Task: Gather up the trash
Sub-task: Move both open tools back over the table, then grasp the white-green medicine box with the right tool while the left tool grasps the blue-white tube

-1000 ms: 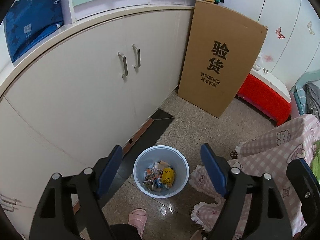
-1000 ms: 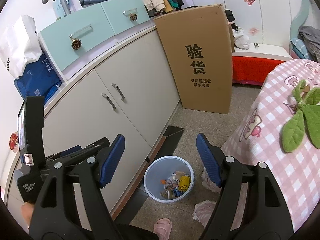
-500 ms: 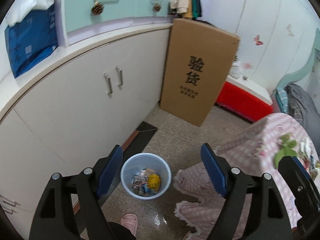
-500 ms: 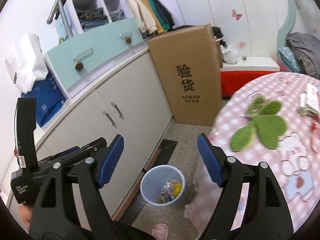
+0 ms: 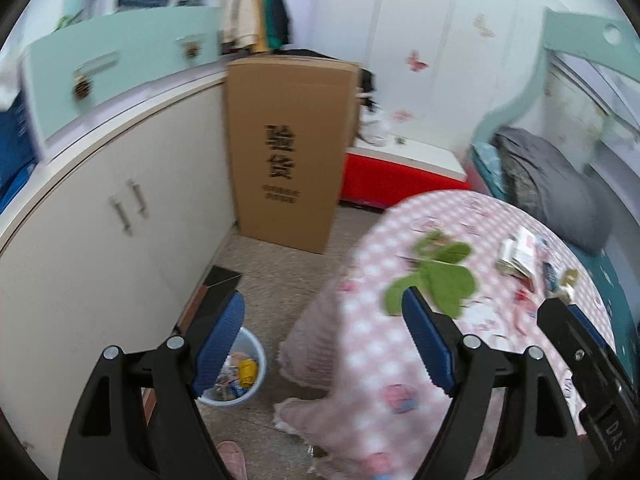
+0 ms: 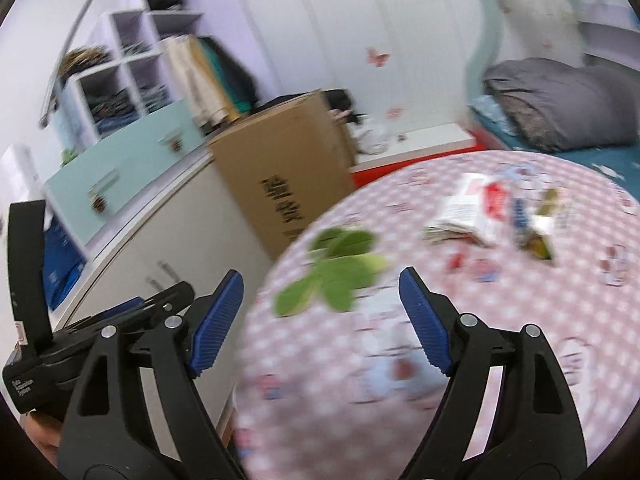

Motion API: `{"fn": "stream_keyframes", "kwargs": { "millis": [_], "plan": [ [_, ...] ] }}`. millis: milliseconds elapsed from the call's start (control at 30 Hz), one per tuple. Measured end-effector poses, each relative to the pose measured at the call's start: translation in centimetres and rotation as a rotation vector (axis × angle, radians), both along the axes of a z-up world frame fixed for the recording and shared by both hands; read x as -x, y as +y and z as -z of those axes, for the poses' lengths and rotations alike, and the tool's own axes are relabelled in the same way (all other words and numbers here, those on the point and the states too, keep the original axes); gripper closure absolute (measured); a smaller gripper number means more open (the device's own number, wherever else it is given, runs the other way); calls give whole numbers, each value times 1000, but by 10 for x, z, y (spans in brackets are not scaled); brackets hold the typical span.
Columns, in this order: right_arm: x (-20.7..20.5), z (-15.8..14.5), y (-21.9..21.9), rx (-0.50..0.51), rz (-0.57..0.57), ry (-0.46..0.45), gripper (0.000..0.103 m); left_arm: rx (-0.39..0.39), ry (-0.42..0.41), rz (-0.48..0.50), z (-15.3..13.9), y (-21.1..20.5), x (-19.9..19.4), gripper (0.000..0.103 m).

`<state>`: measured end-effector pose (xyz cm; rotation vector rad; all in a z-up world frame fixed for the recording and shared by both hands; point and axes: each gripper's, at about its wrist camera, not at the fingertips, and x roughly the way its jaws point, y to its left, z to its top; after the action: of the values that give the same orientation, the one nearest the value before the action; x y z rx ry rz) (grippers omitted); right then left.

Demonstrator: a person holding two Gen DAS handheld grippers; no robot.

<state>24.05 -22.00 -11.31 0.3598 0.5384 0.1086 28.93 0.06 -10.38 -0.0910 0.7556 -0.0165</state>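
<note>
Left claw [image 5: 322, 346] spread wide, blue ribbed pads apart, nothing between them; hung in the air above the floor beside the near left edge of the desk. Right claw [image 6: 320, 320] opening, pads apart, nothing between them; held over the left part of the desk, clear of the cloth.

Round desk under a pink checked cloth with cartoon prints [image 5: 472, 344], cloth hanging down to the speckled floor at the left edge. Long cream cabinet with two metal door handles [image 5: 120, 240] along the left wall, pale green drawers above it. Tall brown cardboard box with black printed characters [image 5: 288, 148] upright on the floor, leaning against the cabinet's far end, beyond the desk's far left edge. Grey bundled blanket [image 6: 560, 100] on the teal bed past the desk's far right edge.

Green leaf-shaped felt mat [image 5: 436, 272] lying flat near the far left edge of the desk. Loose paper and wrapper trash [image 6: 488, 216] scattered toward the far right edge of the desk, well apart from both claws; blurred, single pieces not told apart. Small white round plastic bin [image 5: 256, 364] on the floor between cabinet and desk, partly behind the left claw's left pad, colourful wrappers inside.
</note>
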Motion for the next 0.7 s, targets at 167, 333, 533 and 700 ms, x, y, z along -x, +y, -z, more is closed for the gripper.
{"fn": "stream_keyframes", "kwargs": {
  "millis": [167, 333, 533, 700],
  "plan": [
    [5, 12, -69, -24, 151, 29, 23, -27, 15, 108, 6, -63, -13, 23],
    [-2, 31, -132, -67, 278, 89, 23, -52, 24, 176, 14, -113, -25, 23],
    [-27, 53, -181, -126, 323, 148, 23, -68, 32, 221, 23, -156, -44, 23],
    [-57, 73, -206, -183, 290, 213, 23, -78, 32, 253, 27, -181, -58, 23]
  ]
}}
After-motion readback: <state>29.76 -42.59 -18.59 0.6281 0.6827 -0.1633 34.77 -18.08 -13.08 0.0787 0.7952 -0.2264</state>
